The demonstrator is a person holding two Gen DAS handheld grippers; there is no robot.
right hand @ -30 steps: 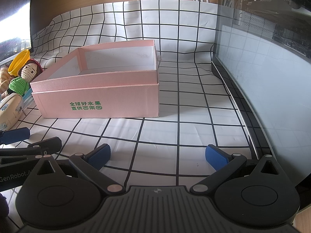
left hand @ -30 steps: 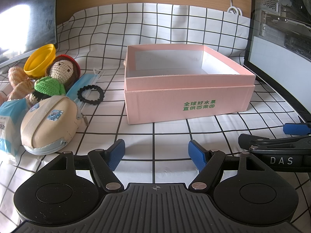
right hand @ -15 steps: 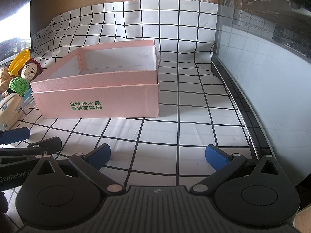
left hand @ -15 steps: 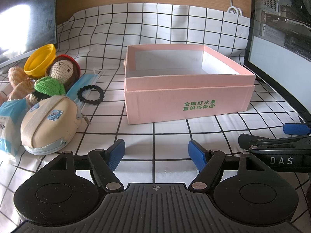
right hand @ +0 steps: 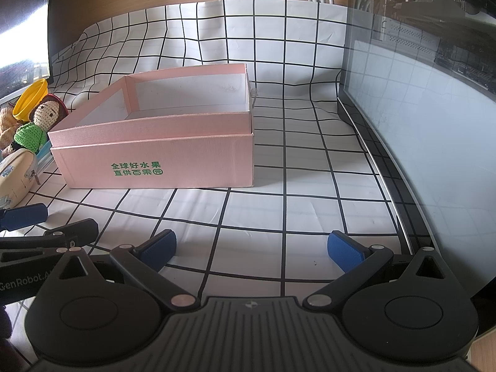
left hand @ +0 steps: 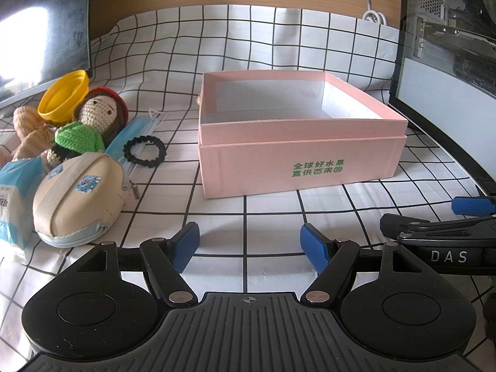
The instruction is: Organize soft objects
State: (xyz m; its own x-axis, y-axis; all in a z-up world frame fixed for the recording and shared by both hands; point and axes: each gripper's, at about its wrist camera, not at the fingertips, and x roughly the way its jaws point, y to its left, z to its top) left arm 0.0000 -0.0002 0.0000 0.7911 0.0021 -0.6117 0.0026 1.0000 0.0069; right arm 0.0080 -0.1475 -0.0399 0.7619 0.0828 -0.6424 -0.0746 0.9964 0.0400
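Both the left gripper (left hand: 249, 243) and right gripper (right hand: 251, 246) gape wide, empty, low in frame. The soft toys, crochet doll (left hand: 90, 124) foremost, crowd mid-left beside the empty pink box (left hand: 297, 161). Reaching into that heap could snag the bead bracelet (left hand: 144, 154) or drag a neighbour along.

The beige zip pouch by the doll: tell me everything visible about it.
The beige zip pouch is rounded and padded, soft-looking fabric, with a pale blue zipper along its edge, a metal pull hanging at the right, and two small blue stickers. It lies on the checked cloth, zipped shut, against the crocheted doll and a tissue pack.
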